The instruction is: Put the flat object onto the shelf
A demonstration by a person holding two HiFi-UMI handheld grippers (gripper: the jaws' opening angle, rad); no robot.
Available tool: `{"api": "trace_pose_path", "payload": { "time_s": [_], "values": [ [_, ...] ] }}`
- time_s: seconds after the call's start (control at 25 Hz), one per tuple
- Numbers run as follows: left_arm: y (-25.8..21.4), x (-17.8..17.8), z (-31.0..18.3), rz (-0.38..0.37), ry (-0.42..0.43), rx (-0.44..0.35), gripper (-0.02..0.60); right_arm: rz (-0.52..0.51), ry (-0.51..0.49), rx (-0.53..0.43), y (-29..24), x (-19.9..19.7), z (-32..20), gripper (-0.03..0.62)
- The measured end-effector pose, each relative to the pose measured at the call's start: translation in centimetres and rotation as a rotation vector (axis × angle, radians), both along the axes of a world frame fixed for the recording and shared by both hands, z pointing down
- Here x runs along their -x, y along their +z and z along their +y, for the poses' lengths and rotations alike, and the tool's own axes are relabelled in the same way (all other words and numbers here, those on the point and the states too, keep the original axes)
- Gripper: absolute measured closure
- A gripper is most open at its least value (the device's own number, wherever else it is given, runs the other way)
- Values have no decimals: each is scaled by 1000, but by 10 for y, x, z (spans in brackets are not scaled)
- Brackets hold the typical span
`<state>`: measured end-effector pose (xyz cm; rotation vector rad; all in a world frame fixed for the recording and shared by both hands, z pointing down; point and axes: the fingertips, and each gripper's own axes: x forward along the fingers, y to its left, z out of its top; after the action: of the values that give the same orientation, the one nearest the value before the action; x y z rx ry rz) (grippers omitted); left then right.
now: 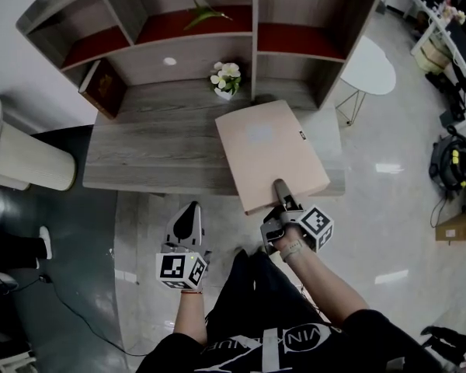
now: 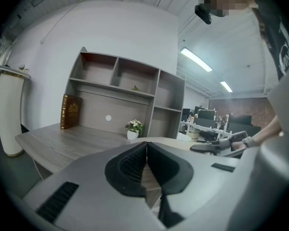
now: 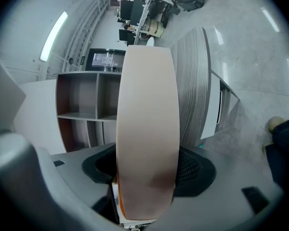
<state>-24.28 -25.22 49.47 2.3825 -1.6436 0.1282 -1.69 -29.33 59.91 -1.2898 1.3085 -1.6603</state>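
Seen from above, a person stands at a grey wood-grain bench (image 1: 155, 146) with an open shelf unit (image 1: 179, 61) rising along its back edge. The right gripper (image 1: 282, 196) pinches the near edge of the flat object (image 1: 270, 162), a pale beige board-like panel. The panel lies out over the right part of the bench, with its near edge past the bench's front edge. Whether it touches the bench cannot be told. The right gripper view confirms the hold, showing the panel (image 3: 147, 105) running straight out from between the two dark pads, which press on it. The left gripper (image 1: 189, 212) hangs low and close to the person's body, well apart from the panel. Its own view shows the jaws pressed together on nothing (image 2: 145, 153). A small pot of white flowers (image 1: 226, 78) stands near the panel's far left corner, and a dark book (image 1: 103, 88) leans at the bench's left end. The panel appears to be in carry toward the shelf and not yet placed. Because it is held by one edge, the far end will likely want to droop, so a firm pinch and a level wrist matter. It should go forward into an opening wide enough for it, well clear of the flowers and the upright divider. The free left gripper could steady the underside.
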Motion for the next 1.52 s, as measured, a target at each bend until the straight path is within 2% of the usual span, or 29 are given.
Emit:
{"api": "trace_pose_path", "payload": {
  "time_s": [0.48, 0.72, 0.96, 1.08, 1.52],
  "values": [
    [8, 4, 10, 3, -33, 22, 575, -17, -60, 24, 4, 13, -24, 277],
    [10, 8, 14, 5, -47, 32, 575, -6, -186, 77, 17, 27, -15, 243],
    [14, 5, 17, 16, -39, 45, 575, 36, -296, 83, 23, 37, -1, 203],
    [15, 4, 19, 20, -36, 51, 576, 38, -341, 85, 25, 41, 4, 159],
    [20, -1, 20, 38, -17, 63, 575, -13, -353, 133, 53, 41, 19, 110]
  ]
}}
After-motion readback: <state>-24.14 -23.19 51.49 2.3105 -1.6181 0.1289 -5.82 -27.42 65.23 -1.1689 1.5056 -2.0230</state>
